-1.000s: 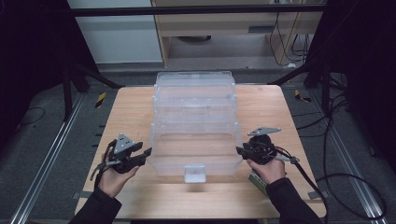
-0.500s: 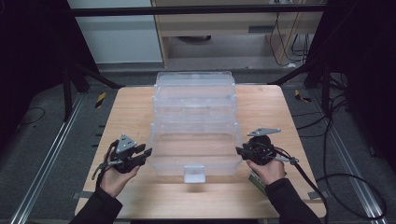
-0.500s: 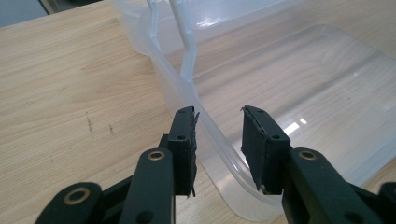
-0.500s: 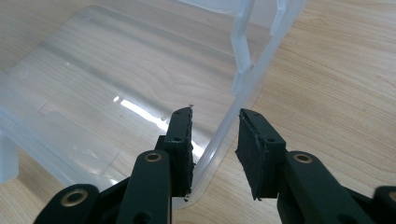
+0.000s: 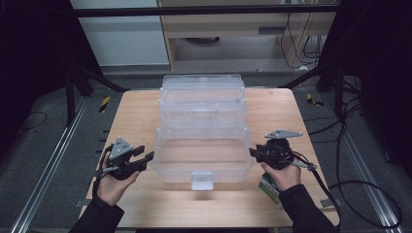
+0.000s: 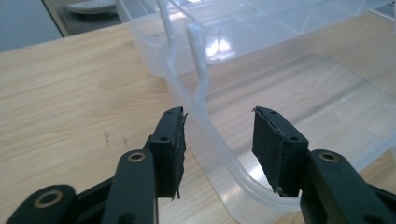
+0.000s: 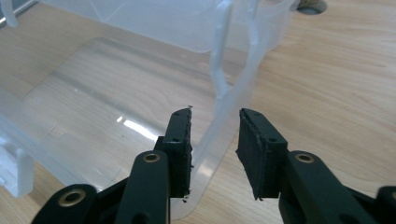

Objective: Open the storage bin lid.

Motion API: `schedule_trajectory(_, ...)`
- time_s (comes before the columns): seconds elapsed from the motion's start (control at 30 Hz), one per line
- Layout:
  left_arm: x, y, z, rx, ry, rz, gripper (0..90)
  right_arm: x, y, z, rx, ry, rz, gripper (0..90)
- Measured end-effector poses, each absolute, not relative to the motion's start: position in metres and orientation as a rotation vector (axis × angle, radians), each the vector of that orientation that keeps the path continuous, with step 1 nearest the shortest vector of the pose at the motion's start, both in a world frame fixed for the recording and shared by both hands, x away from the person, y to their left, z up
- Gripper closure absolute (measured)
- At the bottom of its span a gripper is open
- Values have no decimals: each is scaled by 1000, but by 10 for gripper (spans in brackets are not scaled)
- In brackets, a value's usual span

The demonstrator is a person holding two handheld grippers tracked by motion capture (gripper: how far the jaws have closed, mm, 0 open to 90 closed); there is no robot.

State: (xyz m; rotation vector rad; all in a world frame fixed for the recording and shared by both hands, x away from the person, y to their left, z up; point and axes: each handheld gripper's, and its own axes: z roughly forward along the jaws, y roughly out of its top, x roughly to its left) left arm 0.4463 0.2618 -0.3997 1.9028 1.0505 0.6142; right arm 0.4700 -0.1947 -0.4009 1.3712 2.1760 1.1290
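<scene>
A clear plastic tiered box (image 5: 203, 104) stands open on the wooden table (image 5: 136, 116), with its lowest tray (image 5: 201, 172) nearest me. My left gripper (image 5: 148, 158) is at that tray's left wall. In the left gripper view the left gripper (image 6: 218, 126) is open, and the clear wall (image 6: 205, 133) runs between the jaws, touching neither pad. My right gripper (image 5: 252, 153) is at the tray's right wall. Here too the right gripper (image 7: 215, 126) is open, straddling the wall (image 7: 224, 109) with a narrower gap. The tray is empty.
A white latch (image 5: 201, 180) sticks out of the tray's front. A green tag (image 5: 268, 187) lies on the table under the right hand. Cables (image 5: 340, 165) trail off the right side. Bare wood runs along the table's front edge and both sides.
Both grippers stay at the tray's side walls. The left one has shifted only slightly.
</scene>
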Motion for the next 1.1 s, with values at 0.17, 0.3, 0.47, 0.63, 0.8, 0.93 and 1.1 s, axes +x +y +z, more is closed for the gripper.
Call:
schedule_trajectory(0.17,446,280,-406,1913,1071,681,465,468,-207,-390,1330,2149,1162,592)
schedule_trajectory(0.3,445,298,-416,1908,1114,699,424,468,-216,-383,1295,2143,1157,555)
schedule_trajectory(0.47,447,308,-422,1890,1138,713,391,467,-219,-370,1223,2157,1099,495)
schedule_trajectory(0.63,448,311,-427,1889,1160,733,374,467,-221,-357,1182,2207,1051,388)
schedule_trajectory(0.8,449,314,-431,1890,1175,745,369,465,-225,-351,1161,2237,1014,328)
schedule_trajectory(0.93,450,314,-432,1888,1174,735,379,463,-227,-350,1151,2274,975,287)
schedule_trajectory(1.1,450,313,-434,1915,1182,737,397,461,-230,-350,1157,2294,948,245)
